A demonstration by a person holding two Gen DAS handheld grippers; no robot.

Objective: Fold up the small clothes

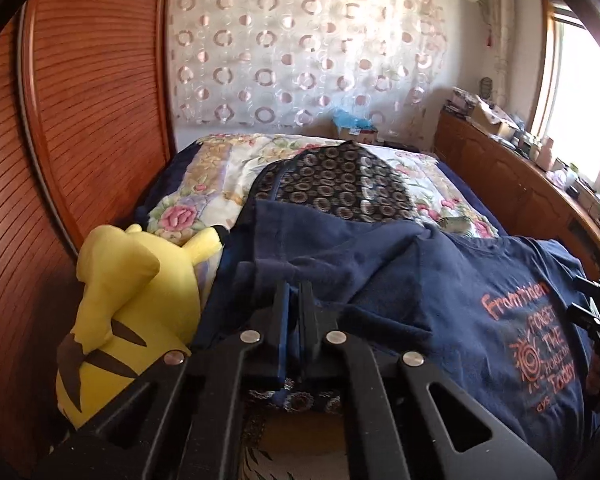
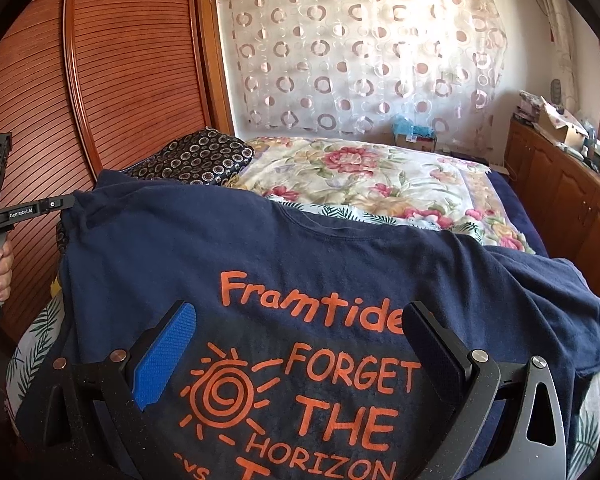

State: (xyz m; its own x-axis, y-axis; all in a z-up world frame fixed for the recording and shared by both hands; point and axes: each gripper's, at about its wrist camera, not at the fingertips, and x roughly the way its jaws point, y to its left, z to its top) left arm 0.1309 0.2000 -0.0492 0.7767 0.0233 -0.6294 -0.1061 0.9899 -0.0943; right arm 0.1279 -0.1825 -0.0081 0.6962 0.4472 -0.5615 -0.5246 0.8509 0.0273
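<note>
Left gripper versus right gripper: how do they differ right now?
The left gripper has its jaws closed, pinching navy cloth at the T-shirt edge; the right gripper has its jaws spread wide and grips nothing. The left one sits at the shirt's side beside the yellow plush; the right one hovers over the orange print. Both are black with blue pads and point toward the floral quilt.

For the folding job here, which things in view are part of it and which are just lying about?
Part of the job:
- navy T-shirt with orange print
- left gripper, jaws shut on the shirt's edge
- right gripper, jaws open over the print

Lying about:
- yellow plush toy
- floral quilt
- dark ring-patterned cloth
- cluttered wooden cabinet
</note>
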